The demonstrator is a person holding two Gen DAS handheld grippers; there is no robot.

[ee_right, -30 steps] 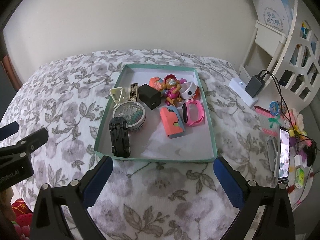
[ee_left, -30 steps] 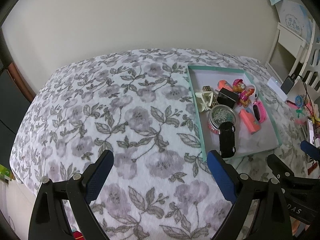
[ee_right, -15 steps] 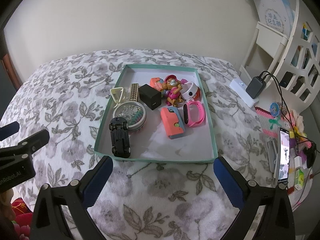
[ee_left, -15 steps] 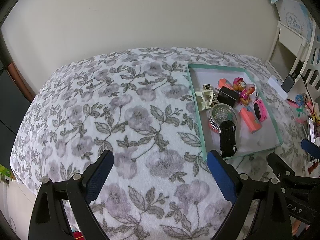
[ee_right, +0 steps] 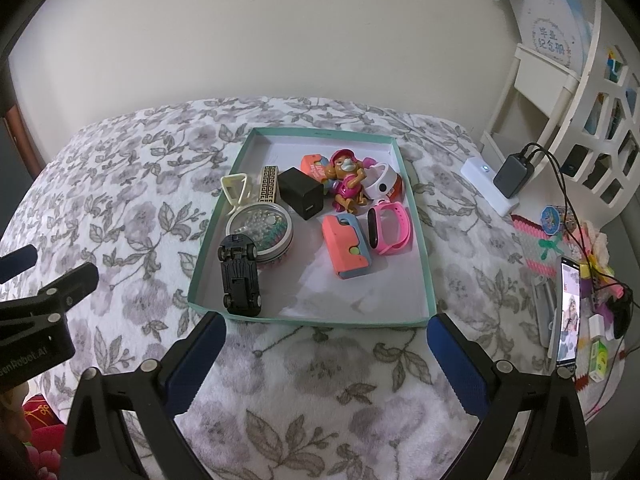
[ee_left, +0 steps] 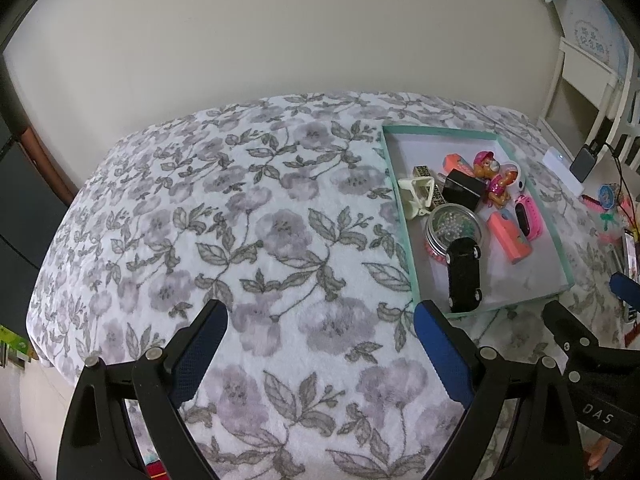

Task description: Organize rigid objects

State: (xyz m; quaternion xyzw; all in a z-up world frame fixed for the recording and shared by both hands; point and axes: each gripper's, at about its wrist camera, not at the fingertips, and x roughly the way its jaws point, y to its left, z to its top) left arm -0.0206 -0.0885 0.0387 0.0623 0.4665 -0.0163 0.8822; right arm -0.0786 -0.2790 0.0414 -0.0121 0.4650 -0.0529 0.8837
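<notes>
A teal tray (ee_right: 308,319) (ee_left: 406,216) lies on a floral bedspread (ee_left: 240,220). Inside it are a black toy car (ee_right: 239,278) (ee_left: 464,276), a round tin of beads (ee_right: 262,226), a black cube charger (ee_right: 300,199), a pink-capped dog figure (ee_right: 347,186), a pink wristband (ee_right: 390,230), a coral case (ee_right: 345,246) and a cream clip (ee_right: 236,188). My right gripper (ee_right: 326,330) hovers open just before the tray's near edge. Left of the tray, my left gripper (ee_left: 320,318) is open over bare bedspread, holding nothing.
To the right of the tray are a white power strip with a grey adapter (ee_right: 510,176), a lit phone (ee_right: 568,312), small trinkets (ee_right: 596,344) and a white shelf (ee_right: 576,92). A plain wall stands behind the bed. Bedspread stretches wide left of the tray.
Both views have drifted slightly; the tray and its contents look unmoved. Both grippers stay open and hold nothing.
</notes>
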